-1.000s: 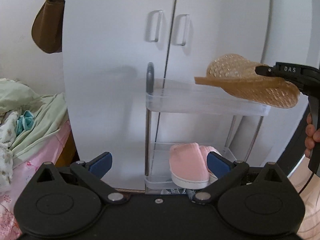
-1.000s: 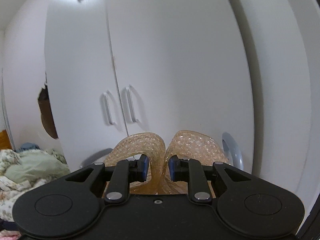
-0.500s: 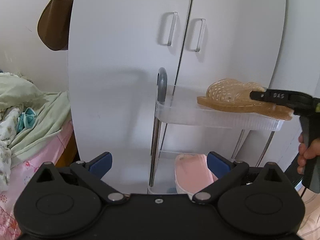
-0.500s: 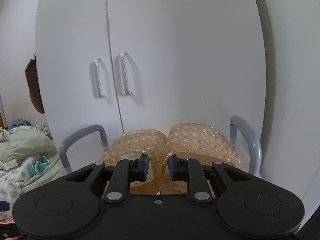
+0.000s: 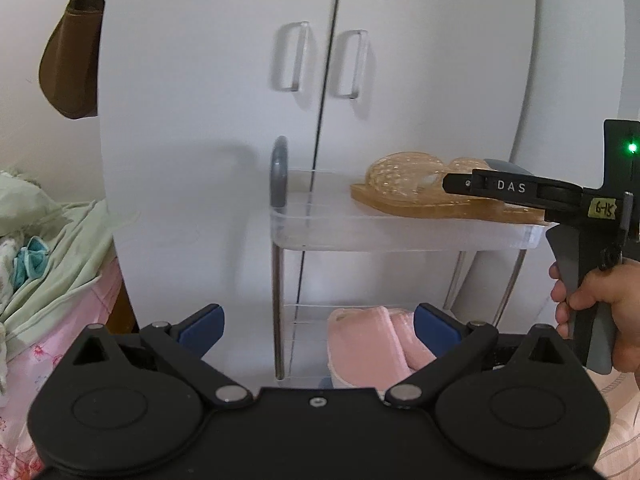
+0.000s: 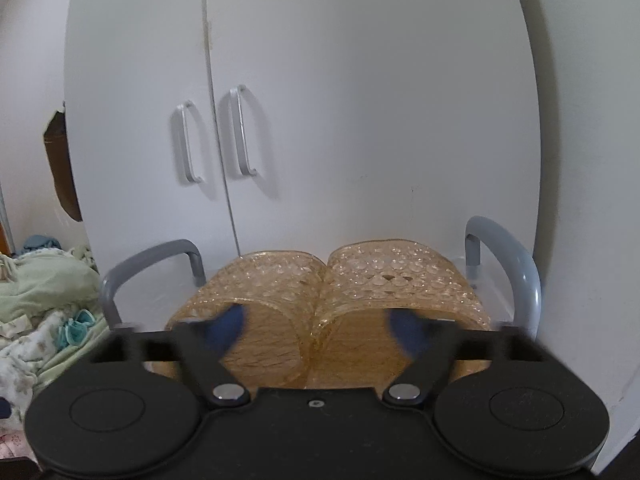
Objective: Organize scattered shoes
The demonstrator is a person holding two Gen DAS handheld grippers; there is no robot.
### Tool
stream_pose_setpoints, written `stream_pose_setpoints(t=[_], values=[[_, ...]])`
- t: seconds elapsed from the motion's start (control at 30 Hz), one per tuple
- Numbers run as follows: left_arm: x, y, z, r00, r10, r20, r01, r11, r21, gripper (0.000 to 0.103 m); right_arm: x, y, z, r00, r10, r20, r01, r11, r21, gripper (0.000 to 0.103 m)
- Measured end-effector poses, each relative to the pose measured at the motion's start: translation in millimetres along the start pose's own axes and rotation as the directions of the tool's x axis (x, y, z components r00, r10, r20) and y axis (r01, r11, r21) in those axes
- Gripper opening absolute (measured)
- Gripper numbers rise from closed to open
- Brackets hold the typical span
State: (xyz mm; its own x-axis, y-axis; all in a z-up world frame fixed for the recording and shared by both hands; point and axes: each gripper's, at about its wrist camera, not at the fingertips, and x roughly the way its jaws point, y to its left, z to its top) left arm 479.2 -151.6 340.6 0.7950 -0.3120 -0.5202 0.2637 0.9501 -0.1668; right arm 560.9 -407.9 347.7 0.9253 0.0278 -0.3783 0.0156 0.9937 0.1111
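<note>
While our right gripper (image 6: 318, 330) hangs spread wide around nothing, the amber slippers (image 6: 324, 292) rest mid-frame on the clear rack's top shelf (image 5: 400, 232); our left gripper (image 5: 319, 322) gapes empty.

Left claw (image 5: 318, 322): level, held low, blue pads (image 5: 204, 322) spread wide apart, nothing between them. Right claw (image 6: 318, 326): blue pads (image 6: 228, 324) blurred and parted wide, black fingers angled outward, clear of contact on either side. In the left wrist view, right claw (image 5: 460, 184) seen side-on, reaching leftward, roughly horizontal, black finger marked "DAS", green light lit on the body behind. Right hand (image 5: 600, 316) wrapped round the grey pistol handle below, fingers curled at its front, wrist at frame edge.
</note>
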Motion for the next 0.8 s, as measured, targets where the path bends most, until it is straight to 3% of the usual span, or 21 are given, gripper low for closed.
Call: stream_pose_setpoints(t=[0.23,0.43,0.5,0.63,0.73,0.8], values=[[-3,-9,-8,1.0,-0.002,0.012,0.002,1.0,-0.006,0.102,-48,-3,-19,0.996,0.029,0.084,-0.03,1.0,0.002,0.103],[-6,-17,-15,1.0,-0.004,0.022,0.004,1.0,-0.01,0.102,-91,-5,-36,0.986,0.053,0.156,-0.054,0.999,0.001,0.103],[-16,-21,-22,0.999,-0.006,0.036,0.007,1.0,-0.009,0.102,-101,-3,-44,0.985,0.04,0.167,-0.037,0.999,-0.022,0.103],[-39,-28,-36,0.997,-0.012,0.07,0.011,1.0,0.012,0.102,-134,7,-68,0.976,-0.071,0.205,0.089,0.993,-0.081,0.103],[-58,-32,-54,0.996,-0.026,0.081,0.027,1.0,-0.004,0.102,-158,4,-87,0.98,-0.049,0.194,0.057,0.998,-0.036,0.103],[-70,-38,-71,0.997,0.01,0.074,-0.01,1.0,0.0,0.102,-171,3,-104,0.984,-0.045,0.169,0.047,0.999,-0.002,0.103]])
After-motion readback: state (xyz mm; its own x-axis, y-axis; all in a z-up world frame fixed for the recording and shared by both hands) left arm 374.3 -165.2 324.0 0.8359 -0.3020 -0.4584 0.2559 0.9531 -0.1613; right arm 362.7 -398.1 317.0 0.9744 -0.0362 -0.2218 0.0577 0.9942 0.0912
